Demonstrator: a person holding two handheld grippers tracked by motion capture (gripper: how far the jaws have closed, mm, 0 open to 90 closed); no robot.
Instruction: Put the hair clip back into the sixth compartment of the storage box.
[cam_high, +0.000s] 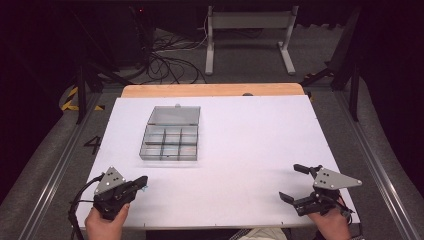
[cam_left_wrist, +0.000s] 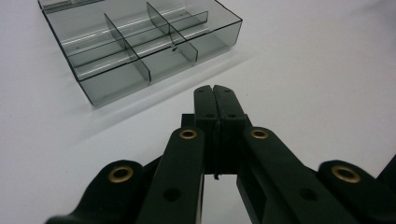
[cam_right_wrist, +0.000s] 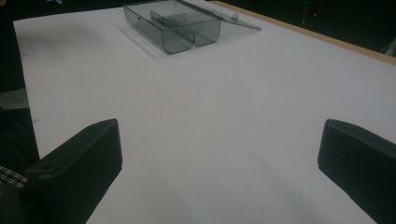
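Left of centre in the high view, a clear smoky plastic box (cam_high: 169, 143) sits on the white table (cam_high: 250, 150), its lid (cam_high: 175, 115) folded back flat behind it toward the top of the frame. Thin dividers split the tray into small compartments, which look empty as far as I can tell. At the lower left, the left gripper (cam_high: 142, 181) rests low over the table near the box's front edge, jaws pressed together with nothing between them. At the lower right, the right gripper (cam_high: 295, 182) stands well apart from the box, jaws spread wide and empty.

The box looks light, stiff and slick, so it would likely slide under a push rather than stay put. Its thin walls and hinge seem brittle. The outer wall or the free edge of the lid, with its small tab, looks like the safest hold, pinched gently.
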